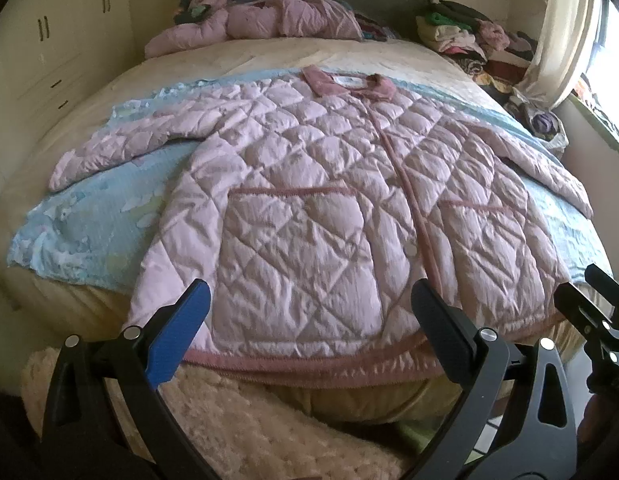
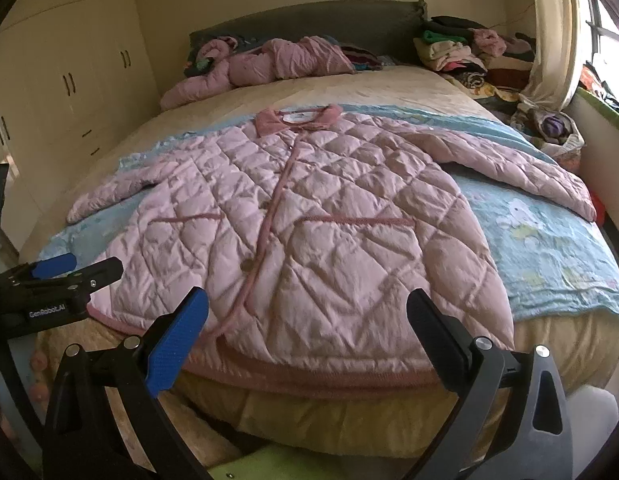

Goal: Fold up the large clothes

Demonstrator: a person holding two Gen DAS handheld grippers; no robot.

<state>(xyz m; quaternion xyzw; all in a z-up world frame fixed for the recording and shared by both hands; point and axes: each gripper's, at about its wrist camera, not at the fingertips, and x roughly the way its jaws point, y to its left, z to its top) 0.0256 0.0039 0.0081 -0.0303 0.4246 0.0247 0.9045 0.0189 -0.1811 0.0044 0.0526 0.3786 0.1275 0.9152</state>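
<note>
At the foot of the bed [image 1: 89, 80], the pink quilted jacket [image 1: 329, 184] lies front-up and spread flat on a pale blue blanket [image 1: 89, 208], collar [image 1: 321, 80] toward 12 o'clock, hem [image 1: 309, 364] at 6 o'clock draping just over the mattress edge. Both sleeves are splayed outward, toward 9 and 3 o'clock. Step in hand, by my reading: layout done, no fold started. Left gripper [image 1: 309, 336] hovers near the hem with fingers spread wide, holding nothing; right gripper [image 2: 309, 336] likewise, wide apart and empty, over the hem's other half. Next move likely calls for a pinch on a sleeve or side edge, then a carry across the centre placket. Material: puffy diamond-stitched shell, slightly glossy, creased; darker pink corded trim on hem, pockets and collar. Padding looks springy, so folds may rebound. Another pink garment [image 1: 269, 16] lies crumpled at 12 o'clock by the headboard.
</note>
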